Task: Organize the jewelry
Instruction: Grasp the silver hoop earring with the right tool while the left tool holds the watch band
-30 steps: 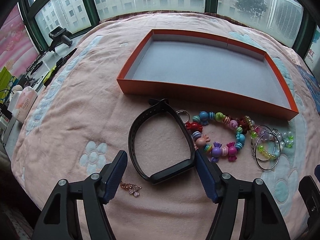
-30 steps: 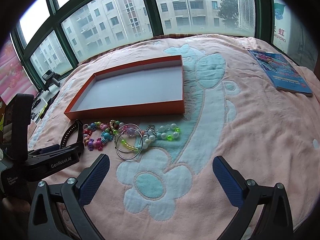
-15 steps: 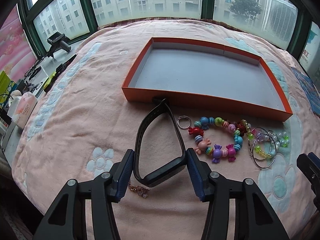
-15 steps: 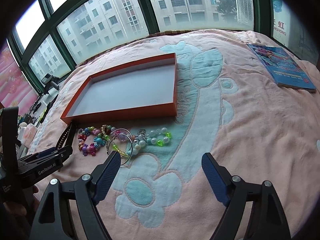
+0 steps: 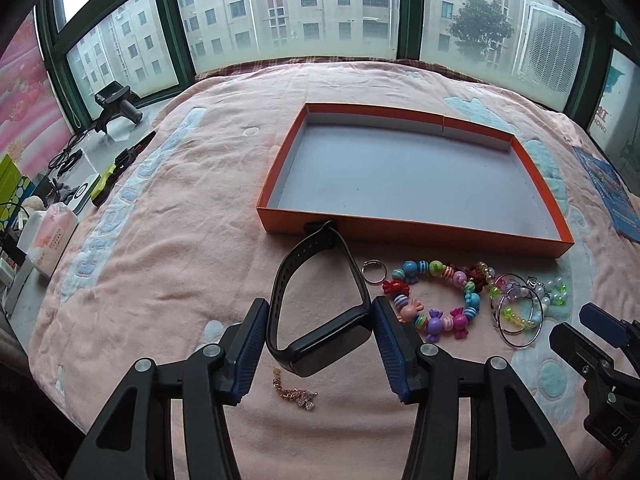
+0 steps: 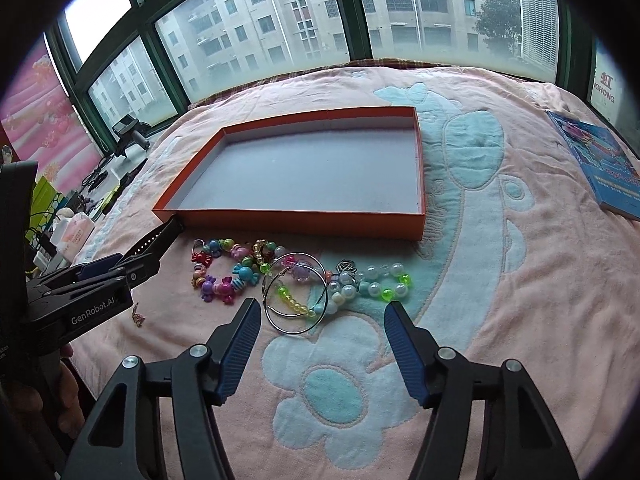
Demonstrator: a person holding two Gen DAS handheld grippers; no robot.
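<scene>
The left tool pinches a black looped smart band on its glossy face, its strap tip touching the orange tray on the pink bed, while the right tool hangs spread above hoop earrings.

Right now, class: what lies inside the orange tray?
Nothing shows inside the orange tray: only its bare grey floor. Its near wall hides a thin strip of floor. The black band and bead bracelet lie outside.
</scene>
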